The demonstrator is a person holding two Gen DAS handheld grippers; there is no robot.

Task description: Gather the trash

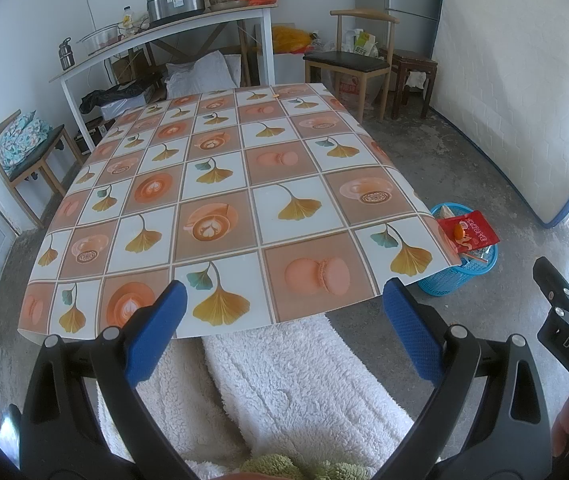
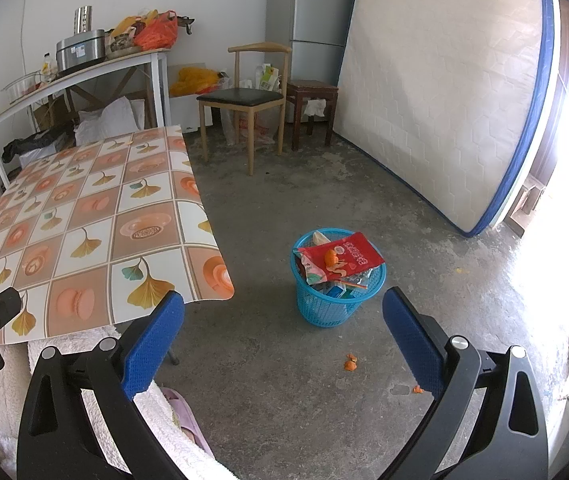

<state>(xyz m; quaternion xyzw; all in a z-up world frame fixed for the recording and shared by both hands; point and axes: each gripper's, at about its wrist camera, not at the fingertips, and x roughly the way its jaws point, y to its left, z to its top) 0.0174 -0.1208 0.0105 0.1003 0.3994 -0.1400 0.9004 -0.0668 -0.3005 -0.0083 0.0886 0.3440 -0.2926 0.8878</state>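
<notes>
Both grippers, left (image 1: 284, 320) and right (image 2: 283, 320), gape empty. Ahead of the right sits the full bin (image 2: 338, 304); peel (image 2: 350, 363) lies between its fingers.

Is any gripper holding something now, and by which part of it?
Nothing is held. The left gripper and the right gripper are both open, with nothing between their fingers.

Home room, fridge (image 2: 308, 20), leaning mattress (image 2: 444, 100), oilcloth-covered table (image 1: 220, 200), wooden chair (image 2: 244, 100)
</notes>
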